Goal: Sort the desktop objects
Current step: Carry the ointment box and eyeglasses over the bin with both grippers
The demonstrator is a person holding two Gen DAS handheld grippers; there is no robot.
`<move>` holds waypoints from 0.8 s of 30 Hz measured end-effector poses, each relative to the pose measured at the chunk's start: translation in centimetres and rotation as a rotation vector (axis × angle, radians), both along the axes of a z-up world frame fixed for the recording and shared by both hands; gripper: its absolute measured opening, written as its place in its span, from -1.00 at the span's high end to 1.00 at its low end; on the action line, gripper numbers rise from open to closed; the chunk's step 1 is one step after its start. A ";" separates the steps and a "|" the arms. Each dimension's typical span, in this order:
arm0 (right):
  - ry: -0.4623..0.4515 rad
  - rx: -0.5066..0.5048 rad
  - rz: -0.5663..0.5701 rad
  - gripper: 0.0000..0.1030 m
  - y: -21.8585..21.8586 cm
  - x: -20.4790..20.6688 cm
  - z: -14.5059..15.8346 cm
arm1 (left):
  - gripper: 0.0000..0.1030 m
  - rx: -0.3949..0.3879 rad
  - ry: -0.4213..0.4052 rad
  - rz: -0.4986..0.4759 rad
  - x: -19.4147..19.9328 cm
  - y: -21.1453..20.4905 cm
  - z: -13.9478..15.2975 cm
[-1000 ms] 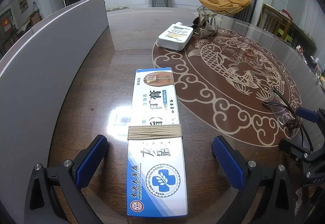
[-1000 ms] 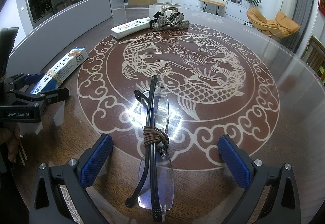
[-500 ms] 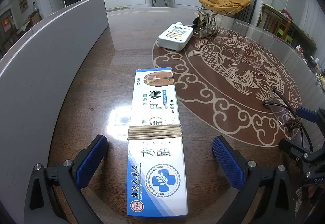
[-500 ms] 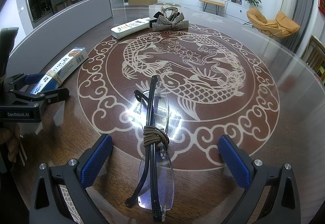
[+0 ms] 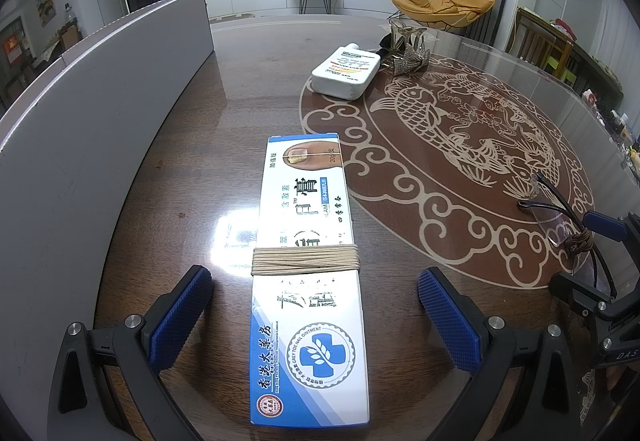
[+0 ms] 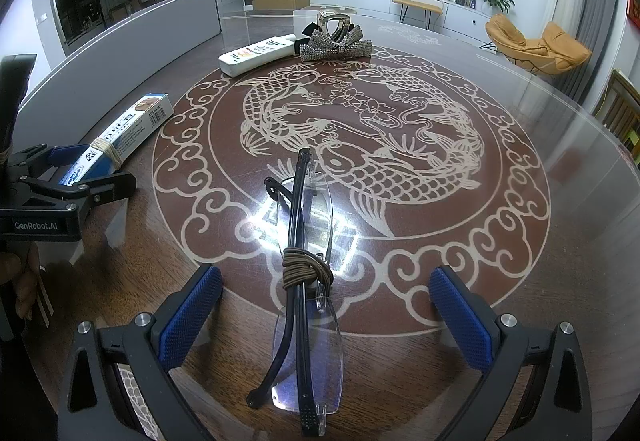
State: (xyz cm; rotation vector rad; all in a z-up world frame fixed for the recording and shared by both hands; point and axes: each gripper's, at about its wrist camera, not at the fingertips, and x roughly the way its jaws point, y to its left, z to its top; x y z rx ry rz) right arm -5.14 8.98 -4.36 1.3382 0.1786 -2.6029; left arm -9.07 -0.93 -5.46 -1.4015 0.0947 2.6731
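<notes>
Nothing has moved since the earlier frames: both grippers sit where they were, objects unchanged. Left gripper point(image 5: 314, 315) is spread wide, straddling the ointment box point(image 5: 308, 277), blue pads clear of both long sides, no contact. Box lies flat and lengthwise along the gripper axis, running from 6 toward 12 o'clock in the left wrist view, so closing the pads would catch the narrow width; my read is that's why it's lined up this way. A tan cord wrap point(image 5: 306, 261) rings the box about mid-length, just ahead of the pads. Right gripper point(image 6: 326, 313) is equally wide, straddling the folded glasses point(image 6: 306, 301), which also lie along its axis on the glass tabletop point(image 6: 520, 281); a brown hair tie point(image 6: 306, 269) binds the temples level with the fingertips. Same logic: thin side presented to the pads. Lenses look rimless and thin, so I'd expect a gentle close. Unsorted items are at 12 o'clock in the right wrist view: white bottle point(image 6: 260, 55) lying flat, rhinestone bow clip point(image 6: 334, 45) touching or just beside its cap end, claw clip point(image 6: 332, 23) behind the bow. Grey panel point(image 5: 100, 113) lines the table edge at 9 to 11 o'clock in the left view. No bin or sorting target visible, so destination can't be judged. Looks like a pre-grasp pose on both sides.
</notes>
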 end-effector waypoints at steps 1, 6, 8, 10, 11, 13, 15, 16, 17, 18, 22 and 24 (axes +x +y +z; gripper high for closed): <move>0.000 0.000 0.000 -1.00 0.0 0.0 0.1 | -1.00 0.001 0.000 0.001 -0.1 0.0 0.0; -0.001 -0.002 -0.002 -1.00 0.0 0.0 0.0 | -1.00 -0.004 -0.021 -0.046 0.0 0.5 -0.1; -0.040 0.007 0.012 -0.99 -0.2 -0.6 0.0 | -1.00 -0.008 -0.019 -0.086 0.6 0.7 0.0; -0.061 0.011 0.034 -0.51 -0.4 -1.3 0.3 | 0.00 -0.001 0.025 -0.094 1.3 0.5 0.6; -0.044 0.006 0.037 0.27 -0.5 -1.4 0.7 | 0.16 0.004 0.035 -0.097 1.5 0.4 0.9; -0.060 0.011 0.041 0.48 -0.7 -1.9 1.2 | 0.21 0.098 0.020 -0.110 1.8 -0.2 1.3; -0.080 -0.014 0.037 0.48 -0.8 -1.7 1.5 | 0.21 0.143 0.041 -0.101 3.0 -0.6 2.1; -0.077 -0.016 0.040 0.48 -0.9 -1.4 1.8 | 0.21 0.161 0.057 -0.097 3.6 -0.7 2.7; -0.072 -0.015 0.044 0.48 -1.2 -1.2 2.2 | 0.21 0.186 0.071 -0.092 4.2 -0.9 3.5; -0.060 -0.020 0.050 0.48 -1.4 -0.9 2.8 | 0.21 0.206 0.086 -0.086 4.7 -1.2 4.2; 0.009 -0.070 0.080 0.84 -3.0 -1.1 6.6 | 0.21 0.283 0.180 -0.061 6.7 -3.3 8.8; 0.040 -0.104 0.108 0.84 -4.6 -1.6 8.7 | 0.21 0.297 0.235 -0.039 7.4 -5.1 11.5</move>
